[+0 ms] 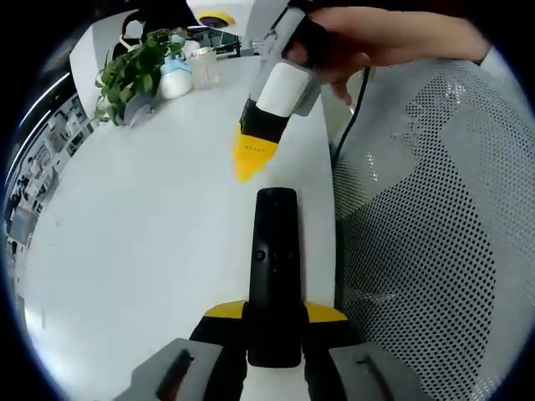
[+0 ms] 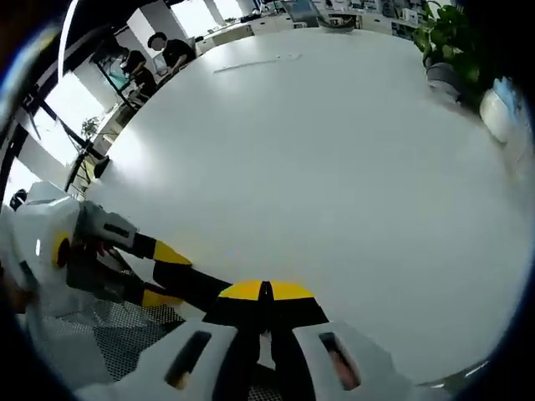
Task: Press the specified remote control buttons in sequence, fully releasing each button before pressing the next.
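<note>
Remote control point(image 1: 275, 276) was clamped between left gripper point(image 1: 275, 330) fingers; right gripper point(image 1: 248, 160), fingers closed and empty, hovered just beyond its far end.

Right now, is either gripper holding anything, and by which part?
The left gripper clamps the black remote by its near end. The right gripper is shut on nothing, its tip above the remote's far end.

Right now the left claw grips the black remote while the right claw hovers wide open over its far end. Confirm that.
Not quite: the right claw is shut, its yellow tips together, as the left gripper view shows. The left claw does grip the black remote.
</note>
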